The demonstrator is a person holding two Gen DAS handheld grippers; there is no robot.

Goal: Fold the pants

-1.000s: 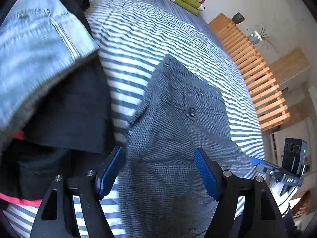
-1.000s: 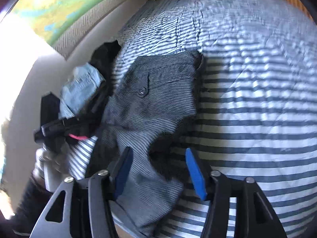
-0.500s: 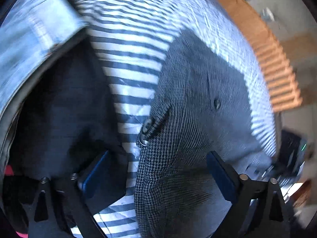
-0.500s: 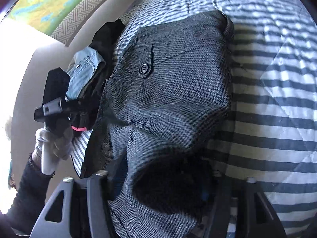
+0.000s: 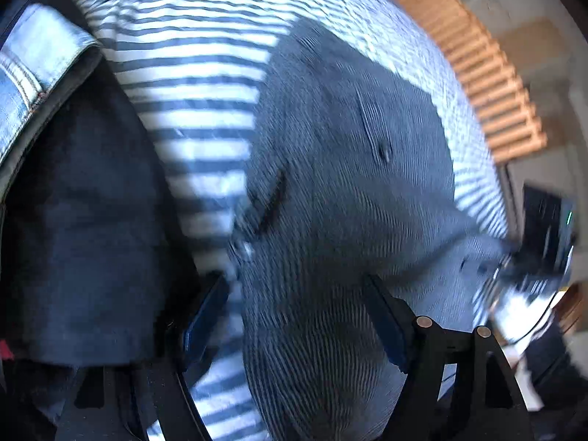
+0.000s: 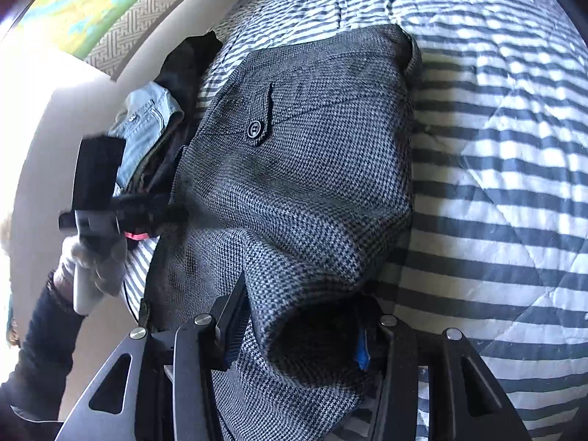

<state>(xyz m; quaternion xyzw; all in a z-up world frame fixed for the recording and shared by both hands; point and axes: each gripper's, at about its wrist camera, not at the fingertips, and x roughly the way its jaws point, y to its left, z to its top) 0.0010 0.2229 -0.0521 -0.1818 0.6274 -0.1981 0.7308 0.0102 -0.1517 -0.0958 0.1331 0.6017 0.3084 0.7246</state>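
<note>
Grey checked pants (image 6: pixel 312 169) with a buttoned back pocket lie on the striped bedspread (image 6: pixel 496 183). My right gripper (image 6: pixel 299 338) is at their near end. Its jaws are closing, and both blue pads press a bunched fold of the grey cloth. My left gripper (image 5: pixel 294 323) straddles the left edge of the pants (image 5: pixel 349 202). Its jaws are closing with the cloth between them. A strip of bedspread still shows between its left pad and the cloth. In the right wrist view a gloved hand (image 6: pixel 92 257) holds the left gripper (image 6: pixel 158 217) at that edge.
A pile of clothes lies left of the pants: light blue jeans (image 5: pixel 33 70) on a black garment (image 5: pixel 81 220). A wooden slatted frame (image 5: pixel 488 84) runs along the bed's far right side. A wall with a green and yellow picture (image 6: pixel 92 3) borders the left.
Both grippers have come down onto the pants. The right jaws narrowed onto a fold of cloth. The left jaws widened, then narrowed over the pants' left edge.
</note>
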